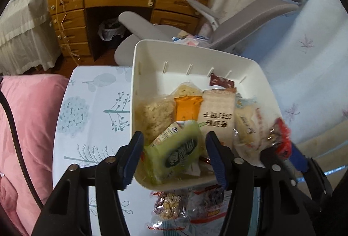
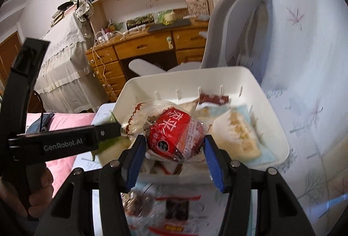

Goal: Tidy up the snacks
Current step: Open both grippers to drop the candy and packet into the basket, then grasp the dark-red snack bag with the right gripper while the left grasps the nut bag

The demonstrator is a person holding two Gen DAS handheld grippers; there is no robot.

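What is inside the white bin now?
The white bin holds a green packet, an orange packet, a white packet and others; packets underneath are covered.

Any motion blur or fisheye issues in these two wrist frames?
Left wrist: white plastic bin bowed by fisheye, black vignette corners, red-wrapped snack at the right smeared. Right wrist: that red snack fairly sharp, packets on the table below blurred, bin edges soft.

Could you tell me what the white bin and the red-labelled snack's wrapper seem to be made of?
White bin: probably moulded plastic, smooth and slightly satin, with rounded corners and thin ribs inside. Red-labelled snack: apparently thin clear plastic film, glossy and crinkled, with a printed red label.
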